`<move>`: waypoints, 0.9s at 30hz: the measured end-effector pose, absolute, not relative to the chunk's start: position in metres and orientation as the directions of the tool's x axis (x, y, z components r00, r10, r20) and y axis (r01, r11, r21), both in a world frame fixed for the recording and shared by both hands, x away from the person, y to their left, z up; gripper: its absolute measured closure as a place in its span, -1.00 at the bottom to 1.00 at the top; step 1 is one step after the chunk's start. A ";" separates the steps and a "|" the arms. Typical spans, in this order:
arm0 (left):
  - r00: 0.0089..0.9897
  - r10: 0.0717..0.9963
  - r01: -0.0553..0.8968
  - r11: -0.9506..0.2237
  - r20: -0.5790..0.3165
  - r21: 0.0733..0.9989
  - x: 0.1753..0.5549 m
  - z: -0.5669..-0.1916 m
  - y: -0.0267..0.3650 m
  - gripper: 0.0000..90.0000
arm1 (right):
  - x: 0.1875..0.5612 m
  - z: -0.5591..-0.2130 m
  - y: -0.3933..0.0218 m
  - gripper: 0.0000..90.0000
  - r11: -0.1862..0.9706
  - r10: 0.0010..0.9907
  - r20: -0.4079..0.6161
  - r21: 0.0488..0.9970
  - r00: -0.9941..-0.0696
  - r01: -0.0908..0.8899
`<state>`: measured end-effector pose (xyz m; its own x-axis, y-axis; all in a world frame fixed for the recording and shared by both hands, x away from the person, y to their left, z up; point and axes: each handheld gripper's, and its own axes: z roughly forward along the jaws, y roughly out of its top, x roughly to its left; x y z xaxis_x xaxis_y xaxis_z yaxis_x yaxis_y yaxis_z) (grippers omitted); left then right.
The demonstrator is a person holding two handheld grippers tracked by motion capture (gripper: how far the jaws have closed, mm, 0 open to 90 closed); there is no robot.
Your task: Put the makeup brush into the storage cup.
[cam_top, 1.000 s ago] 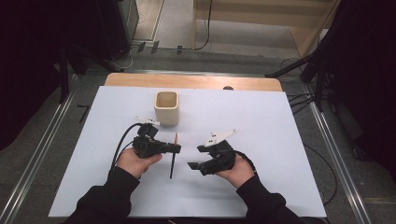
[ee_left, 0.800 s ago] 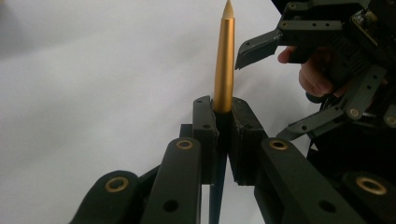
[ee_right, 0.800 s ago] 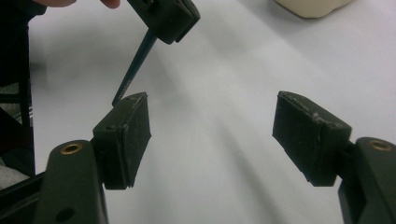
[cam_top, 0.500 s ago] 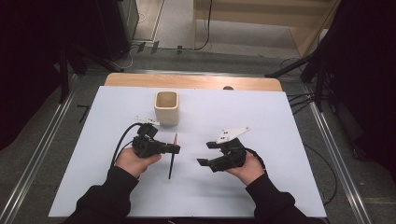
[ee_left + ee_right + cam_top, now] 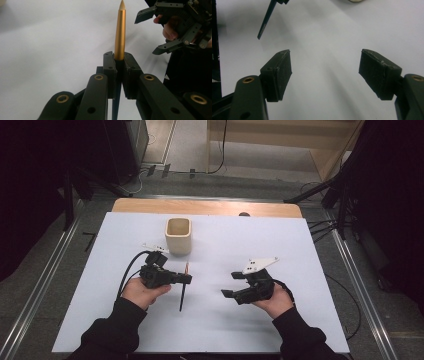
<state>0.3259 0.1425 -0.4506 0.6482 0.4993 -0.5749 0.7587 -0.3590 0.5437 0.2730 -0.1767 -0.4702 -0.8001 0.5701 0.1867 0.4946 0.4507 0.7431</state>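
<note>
Gold-tipped pen (image 5: 120, 32) clamped mid-barrel in left gripper (image 5: 186, 279); right gripper (image 5: 234, 285) agape, empty, at 3 o'clock. Keep clamp firm, tilt pen upright, aim for beige cup (image 5: 178, 235) at 12 o'clock.

The white tabletop (image 5: 300, 250) was brightly and evenly lit while the surroundings lay dark. Shadows were soft. Both gripper views were hazy, with near jaws slightly blurred.

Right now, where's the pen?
In the high view the pen is left of centre, clamped in the left tongs, just in front of the beige cup.
</note>
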 end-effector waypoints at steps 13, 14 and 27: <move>0.645 0.500 0.761 -0.349 -0.578 0.547 0.327 -0.448 0.144 0.85 | 0.265 -0.473 -0.210 -0.40 0.410 0.620 0.182 0.754 -0.763 0.513; 0.642 0.502 0.763 -0.348 -0.579 0.545 0.327 -0.448 0.144 0.85 | 0.265 -0.473 -0.213 -0.40 0.404 0.628 0.183 0.754 -0.756 0.518; 0.648 0.498 0.758 -0.343 -0.577 0.555 0.327 -0.447 0.148 0.85 | 0.256 -0.478 -0.235 -0.42 0.395 0.669 0.166 0.746 -0.725 0.536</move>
<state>0.3274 0.1483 -0.4465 0.6475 0.4983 -0.5766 0.7580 -0.3432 0.5546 0.2561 -0.2348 -0.4777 -0.7247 0.6687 0.1662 0.5357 0.3951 0.7462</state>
